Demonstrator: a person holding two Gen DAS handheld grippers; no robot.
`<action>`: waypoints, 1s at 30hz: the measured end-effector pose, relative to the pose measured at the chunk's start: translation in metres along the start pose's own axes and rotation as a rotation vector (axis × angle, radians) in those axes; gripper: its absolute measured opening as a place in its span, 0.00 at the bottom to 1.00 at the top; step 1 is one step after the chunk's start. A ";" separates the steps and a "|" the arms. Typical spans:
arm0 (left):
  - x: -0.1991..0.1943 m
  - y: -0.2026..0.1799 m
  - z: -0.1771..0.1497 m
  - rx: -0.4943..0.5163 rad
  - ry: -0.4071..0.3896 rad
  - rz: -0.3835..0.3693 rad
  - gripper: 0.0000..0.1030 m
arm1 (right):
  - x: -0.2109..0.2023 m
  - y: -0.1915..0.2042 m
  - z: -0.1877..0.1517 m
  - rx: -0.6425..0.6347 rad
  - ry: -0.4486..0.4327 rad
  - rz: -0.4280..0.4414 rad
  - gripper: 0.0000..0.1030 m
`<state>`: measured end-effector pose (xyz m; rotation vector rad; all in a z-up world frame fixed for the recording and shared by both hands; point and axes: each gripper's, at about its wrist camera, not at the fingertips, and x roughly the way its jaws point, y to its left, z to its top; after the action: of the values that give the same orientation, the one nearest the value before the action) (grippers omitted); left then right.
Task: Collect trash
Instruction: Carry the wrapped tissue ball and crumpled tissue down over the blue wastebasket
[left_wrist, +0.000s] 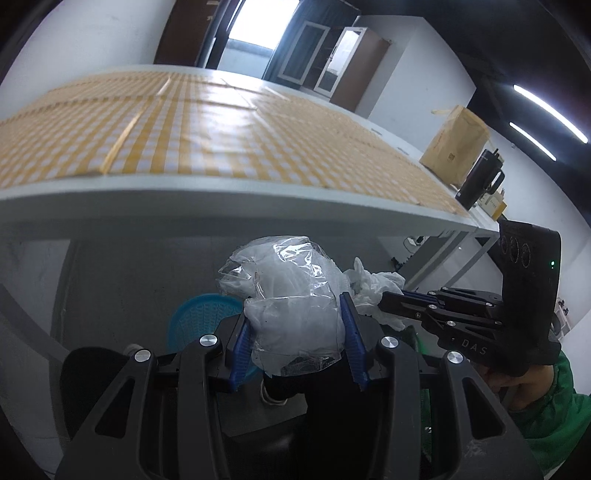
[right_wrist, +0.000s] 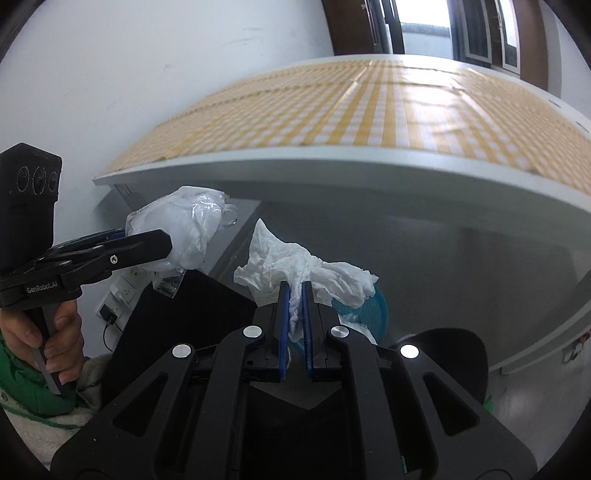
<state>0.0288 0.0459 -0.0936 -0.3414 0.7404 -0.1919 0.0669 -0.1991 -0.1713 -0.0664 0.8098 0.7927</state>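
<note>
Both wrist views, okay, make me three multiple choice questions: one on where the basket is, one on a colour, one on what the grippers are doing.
1. Where is the basket?
A. Below the held trash
B. On the table
C. On a chair

2. What colour is the tablecloth?
A. Green stripes
B. Yellow and white checks
C. Plain red

3. The right gripper is:
A. Open and bare
B. Shut on the crumpled tissue
C. Out of view

Answers: 1 A, it shows low behind the left gripper and its plastic bundle. 2 B, checks cover the tabletop. 3 B, tissue sits pinched between the pads.

Daylight blasts through the doorway (left_wrist: 255, 22), blown out white, with glare on the checkered tablecloth (left_wrist: 207, 125). Underneath's dim; heavy fisheye warp, dark corners, slight blur.
</note>
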 end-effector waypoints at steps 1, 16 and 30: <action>0.003 0.003 -0.002 -0.004 0.008 0.003 0.41 | 0.006 -0.001 -0.003 0.006 0.012 0.000 0.06; 0.062 0.046 -0.028 -0.104 0.132 0.033 0.41 | 0.091 -0.009 -0.036 0.074 0.161 0.012 0.06; 0.137 0.104 -0.041 -0.257 0.230 0.111 0.41 | 0.192 -0.044 -0.034 0.184 0.328 0.009 0.06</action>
<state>0.1053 0.0930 -0.2463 -0.5266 1.0122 -0.0305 0.1558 -0.1250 -0.3341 -0.0287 1.1912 0.7212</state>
